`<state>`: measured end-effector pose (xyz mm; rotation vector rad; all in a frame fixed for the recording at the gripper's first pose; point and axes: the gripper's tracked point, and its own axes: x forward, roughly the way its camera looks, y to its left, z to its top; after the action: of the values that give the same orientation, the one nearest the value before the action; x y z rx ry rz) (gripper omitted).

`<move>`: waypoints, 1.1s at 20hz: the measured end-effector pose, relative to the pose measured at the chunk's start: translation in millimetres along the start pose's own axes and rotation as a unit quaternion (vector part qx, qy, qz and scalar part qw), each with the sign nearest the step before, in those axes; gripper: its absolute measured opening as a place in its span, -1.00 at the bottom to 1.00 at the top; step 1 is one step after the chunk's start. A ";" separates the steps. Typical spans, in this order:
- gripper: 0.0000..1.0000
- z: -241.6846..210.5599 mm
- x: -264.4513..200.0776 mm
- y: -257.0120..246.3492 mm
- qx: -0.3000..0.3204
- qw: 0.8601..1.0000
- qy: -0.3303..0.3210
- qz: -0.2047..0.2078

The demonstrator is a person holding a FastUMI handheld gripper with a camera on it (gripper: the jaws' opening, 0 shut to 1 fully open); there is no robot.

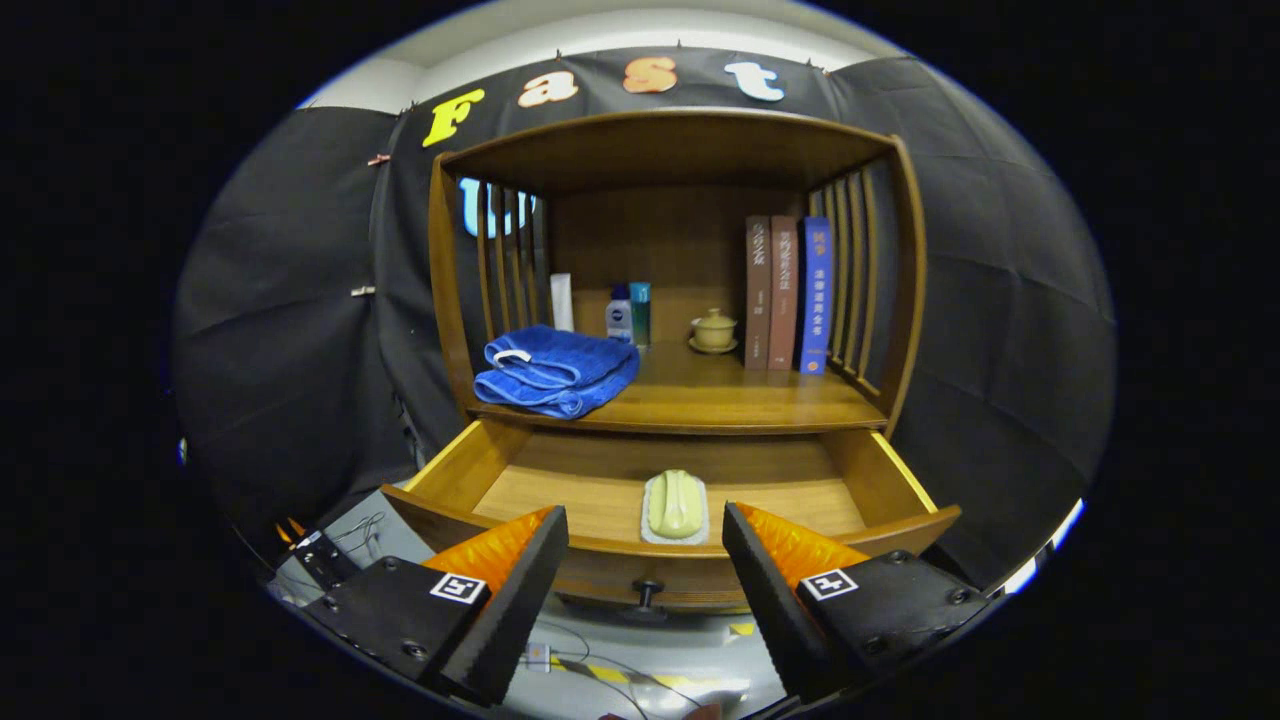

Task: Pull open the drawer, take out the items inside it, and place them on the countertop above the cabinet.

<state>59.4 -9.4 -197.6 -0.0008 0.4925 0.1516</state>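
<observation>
The tongs (pixel 645 560) are two wedge-shaped fingers with ridged, sawtooth inner faces. Each finger sits on a flat, dark, matte mounting block fastened with round screws. Each block carries a small square white tag with a black pattern. The two fingers stand spread wide apart, gripping nothing.

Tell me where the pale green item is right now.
In the gripper view, the pale green item lies on a white mat inside the open drawer, near its front wall, just ahead of the open gripper and below the countertop.
</observation>
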 end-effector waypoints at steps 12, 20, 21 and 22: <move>0.98 -44.8 158.8 -21.6 -0.026 0.967 0.252 -0.027; 0.36 -99.0 196.9 -43.8 0.008 0.943 0.323 -0.074; 0.22 -95.2 197.8 -43.9 0.013 0.944 0.319 -0.076; 0.08 -94.1 201.0 -46.6 0.010 0.946 0.315 -0.081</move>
<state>196.8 -29.9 -376.8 -0.0722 1.1306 -0.0202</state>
